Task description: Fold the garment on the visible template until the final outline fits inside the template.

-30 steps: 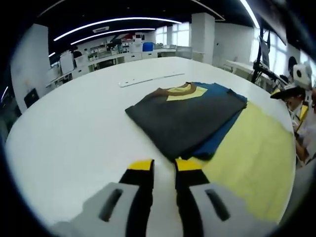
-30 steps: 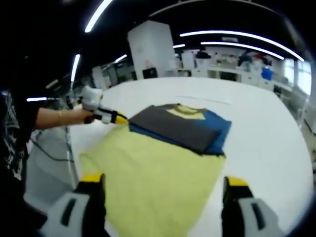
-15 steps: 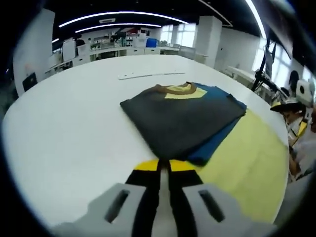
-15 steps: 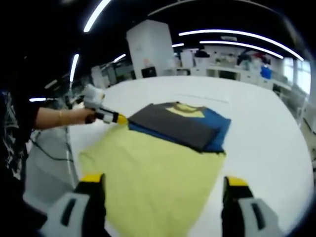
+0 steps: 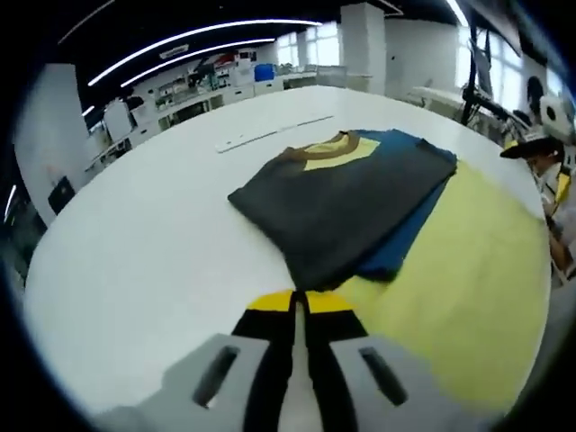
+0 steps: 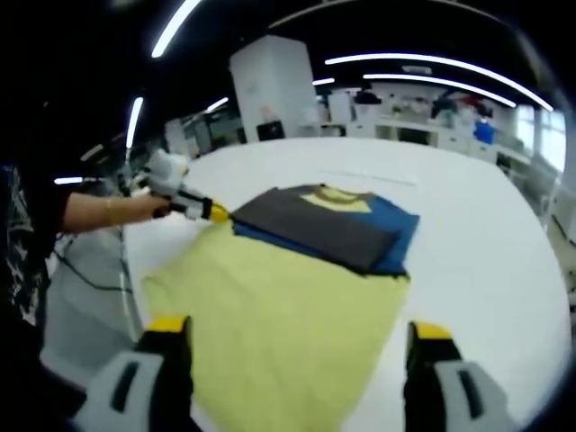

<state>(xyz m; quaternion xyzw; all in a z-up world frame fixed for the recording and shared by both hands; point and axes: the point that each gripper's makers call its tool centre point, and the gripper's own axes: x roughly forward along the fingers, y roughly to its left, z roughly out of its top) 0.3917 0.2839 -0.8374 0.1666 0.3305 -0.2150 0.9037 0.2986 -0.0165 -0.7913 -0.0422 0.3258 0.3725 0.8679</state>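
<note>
Left claw (image 5: 299, 304) pressed together beside folded garment (image 5: 346, 202) on yellow template (image 5: 468, 288); right claw (image 6: 301, 337) spread over template

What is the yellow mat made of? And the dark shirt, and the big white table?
The yellow mat looks like thin, matte fabric or felt; it lies flat with soft, slightly wavy edges. The dark shirt looks like soft knit cloth: it folds in limp layers, with no shine. The white table seems hard and smooth, maybe laminate, since its surface has a faint gloss.
</note>
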